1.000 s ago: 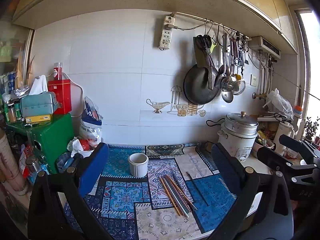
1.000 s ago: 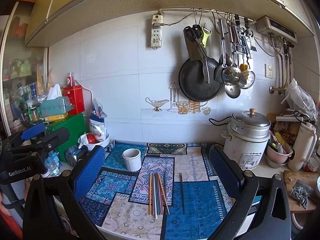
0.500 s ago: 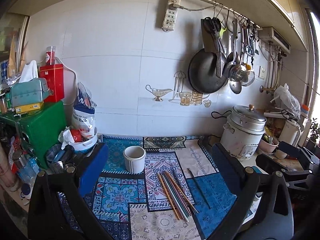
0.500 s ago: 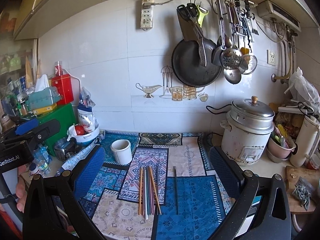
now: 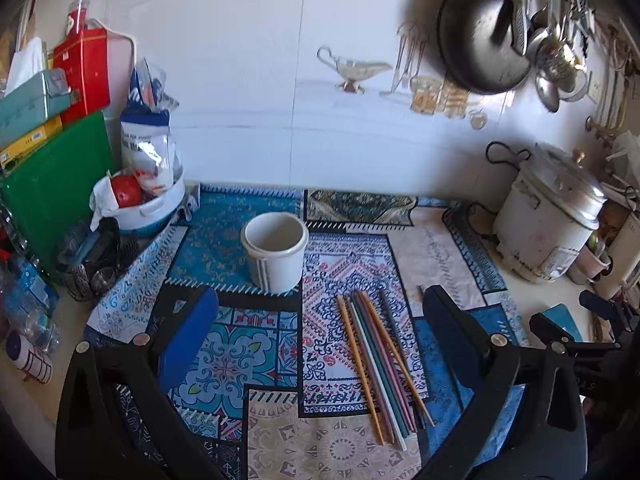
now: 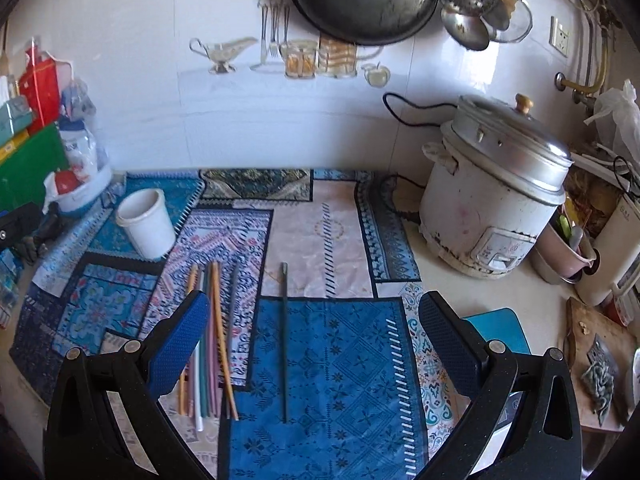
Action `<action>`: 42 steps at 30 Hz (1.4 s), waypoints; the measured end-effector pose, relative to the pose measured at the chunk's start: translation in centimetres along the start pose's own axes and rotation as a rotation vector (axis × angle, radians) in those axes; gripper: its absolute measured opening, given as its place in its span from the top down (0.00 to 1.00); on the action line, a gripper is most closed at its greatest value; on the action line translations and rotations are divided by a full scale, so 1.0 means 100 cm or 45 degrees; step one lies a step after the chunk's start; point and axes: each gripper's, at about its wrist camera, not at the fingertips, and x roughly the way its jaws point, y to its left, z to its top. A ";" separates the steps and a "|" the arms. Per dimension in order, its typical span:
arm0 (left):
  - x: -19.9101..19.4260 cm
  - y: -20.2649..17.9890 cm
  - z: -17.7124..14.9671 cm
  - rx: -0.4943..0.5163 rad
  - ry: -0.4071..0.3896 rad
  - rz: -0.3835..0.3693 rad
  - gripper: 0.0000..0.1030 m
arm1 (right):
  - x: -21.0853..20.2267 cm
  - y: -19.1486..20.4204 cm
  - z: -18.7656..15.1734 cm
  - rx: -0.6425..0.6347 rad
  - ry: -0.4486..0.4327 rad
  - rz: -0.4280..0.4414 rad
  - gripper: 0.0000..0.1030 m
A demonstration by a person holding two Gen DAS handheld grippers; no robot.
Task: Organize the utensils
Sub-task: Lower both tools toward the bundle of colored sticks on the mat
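Note:
Several coloured chopsticks (image 5: 380, 364) lie side by side on the patterned mat (image 5: 224, 240), in front of an empty white cup (image 5: 275, 251). My left gripper (image 5: 320, 328) hangs open above the mat, with the chopsticks between its fingers' lines and nothing held. In the right wrist view the same chopsticks (image 6: 208, 332) lie by the left finger, and one dark single chopstick (image 6: 284, 332) lies apart on the blue patch. My right gripper (image 6: 316, 332) is open over that dark chopstick. The cup (image 6: 146, 224) stands far left.
A rice cooker (image 6: 492, 204) stands at the right on the counter, its cord running along the wall. A green box (image 5: 48, 184), a bowl with bags (image 5: 140, 200) and bottles crowd the left. A pan (image 6: 360, 0) and ladles hang overhead.
Both grippers have dropped lower and tilted down towards the mat, closer to the chopsticks and cup. Both stay open, and nothing on the mat has moved.

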 end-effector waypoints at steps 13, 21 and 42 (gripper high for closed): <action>0.137 -0.016 -0.049 0.027 0.416 0.107 0.13 | 0.109 0.007 -0.009 -0.145 0.318 0.153 0.00; 0.179 -0.021 -0.065 -0.006 0.600 0.102 0.40 | 0.146 0.005 -0.011 -0.137 0.425 0.212 0.27; 0.206 -0.050 -0.060 0.076 0.663 0.000 0.81 | 0.181 0.021 -0.016 -0.172 0.556 0.382 0.73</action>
